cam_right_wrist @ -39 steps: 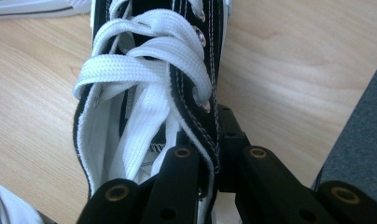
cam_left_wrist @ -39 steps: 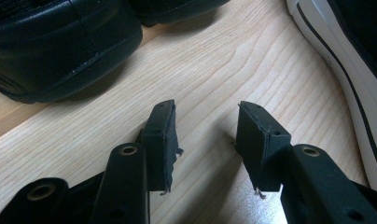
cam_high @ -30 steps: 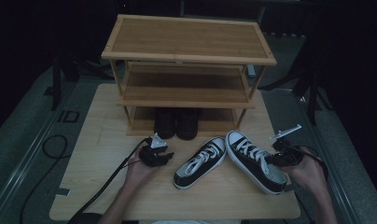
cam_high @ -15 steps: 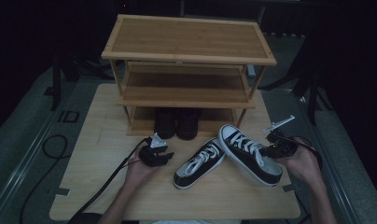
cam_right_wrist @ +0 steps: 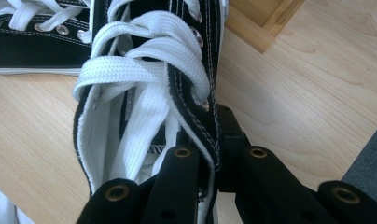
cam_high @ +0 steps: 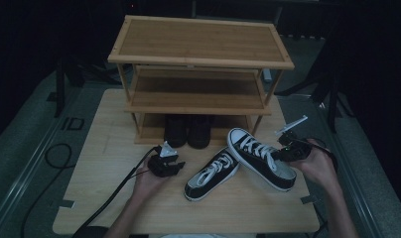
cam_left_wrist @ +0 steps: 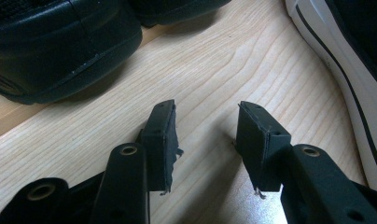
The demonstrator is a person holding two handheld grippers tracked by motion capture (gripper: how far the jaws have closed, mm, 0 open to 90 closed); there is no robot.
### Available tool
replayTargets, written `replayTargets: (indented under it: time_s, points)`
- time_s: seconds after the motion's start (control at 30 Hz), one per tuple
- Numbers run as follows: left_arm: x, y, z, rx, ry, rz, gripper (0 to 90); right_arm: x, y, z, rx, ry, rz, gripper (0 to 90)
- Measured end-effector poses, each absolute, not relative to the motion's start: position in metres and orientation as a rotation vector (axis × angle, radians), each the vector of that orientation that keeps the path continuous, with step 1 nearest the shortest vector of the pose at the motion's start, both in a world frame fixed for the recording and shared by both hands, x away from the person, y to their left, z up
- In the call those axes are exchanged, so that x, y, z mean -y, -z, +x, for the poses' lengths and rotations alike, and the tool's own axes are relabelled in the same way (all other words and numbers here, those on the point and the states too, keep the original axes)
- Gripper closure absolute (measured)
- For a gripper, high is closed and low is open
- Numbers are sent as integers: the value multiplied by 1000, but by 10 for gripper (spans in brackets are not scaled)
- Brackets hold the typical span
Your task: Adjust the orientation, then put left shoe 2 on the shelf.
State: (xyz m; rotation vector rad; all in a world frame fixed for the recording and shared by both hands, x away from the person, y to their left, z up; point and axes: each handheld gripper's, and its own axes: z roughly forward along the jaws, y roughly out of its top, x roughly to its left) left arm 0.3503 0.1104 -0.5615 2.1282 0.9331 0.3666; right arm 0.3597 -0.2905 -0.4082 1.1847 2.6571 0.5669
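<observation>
A black-and-white lace-up sneaker (cam_high: 260, 157) is tilted, its toe toward the bamboo shoe rack (cam_high: 198, 54). My right gripper (cam_high: 289, 148) is shut on its side wall near the top eyelets (cam_right_wrist: 144, 84); one jaw is inside the sneaker and the other outside (cam_right_wrist: 214, 135). The matching sneaker (cam_high: 212, 173) lies flat on the table beside it (cam_right_wrist: 32, 42). My left gripper (cam_high: 166, 161) rests low over the table, open, with bare wood between its jaws (cam_left_wrist: 205, 112). It points between the black shoes (cam_left_wrist: 60, 42) and the flat sneaker's white sole (cam_left_wrist: 326, 51).
A pair of black shoes (cam_high: 188, 131) stands on the rack's bottom shelf. The middle shelf (cam_high: 198, 94) and the top are bare. The wooden table (cam_high: 104, 148) ends close behind the right hand, with grey floor beyond. A cable (cam_high: 109, 198) trails from the left gripper.
My right gripper has carried the sneaker up and to the left, closer to the rack and the other sneaker. The left gripper has stayed in place.
</observation>
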Motion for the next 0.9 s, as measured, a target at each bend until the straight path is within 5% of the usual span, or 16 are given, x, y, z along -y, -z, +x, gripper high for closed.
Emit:
replayTargets:
  time_s: [0.9]
  points:
    - [-109,562,350,-930,-373,2133,580,277,403,364,-2685,-567,1133,886]
